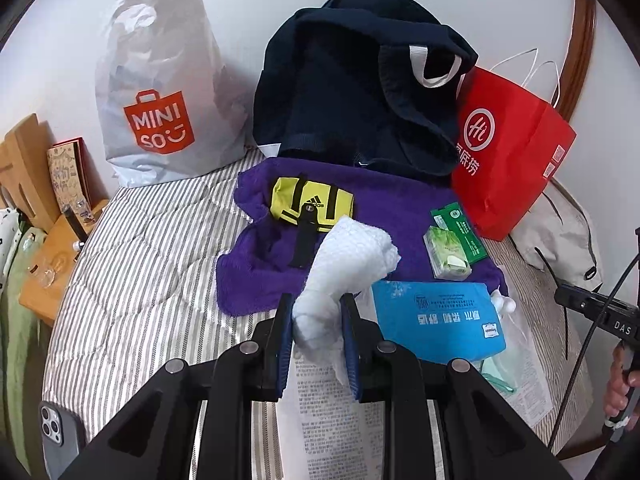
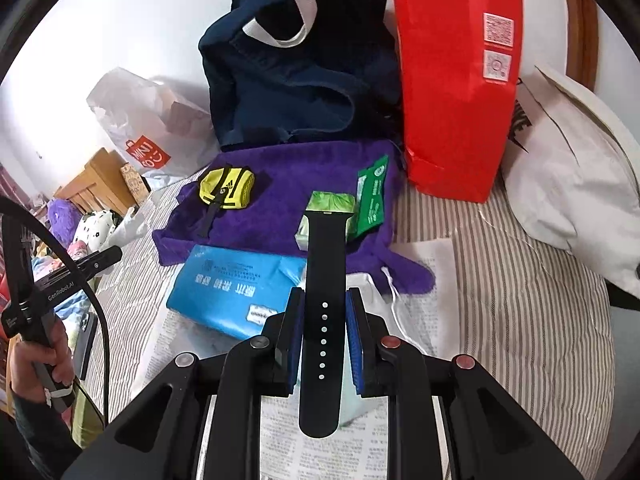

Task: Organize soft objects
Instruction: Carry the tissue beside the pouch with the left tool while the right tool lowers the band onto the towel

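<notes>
My left gripper (image 1: pixel 318 312) is shut on a white soft cloth (image 1: pixel 348 256) and holds it above the purple towel (image 1: pixel 400 208). My right gripper (image 2: pixel 323 304) is shut on a black watch strap (image 2: pixel 326 280), held lengthwise between the fingers above the bed. On the purple towel (image 2: pixel 288 200) lie a yellow Adidas pouch (image 1: pixel 312 204) (image 2: pixel 227 188), a green tissue pack (image 1: pixel 446 254) (image 2: pixel 332 204) and a green packet (image 1: pixel 460 228) (image 2: pixel 372 196). A blue tissue pack (image 1: pixel 436 320) (image 2: pixel 236 288) lies at the towel's front edge.
A dark navy bag (image 1: pixel 360 92) (image 2: pixel 296 80) stands behind the towel, a red paper bag (image 1: pixel 508 152) (image 2: pixel 456 80) to its right, a grey Miniso bag (image 1: pixel 160 92) to its left. A white pillow (image 2: pixel 572 184) lies right. Newspaper (image 2: pixel 428 312) covers the striped bedding (image 1: pixel 140 260). A phone (image 1: pixel 60 436) lies front left.
</notes>
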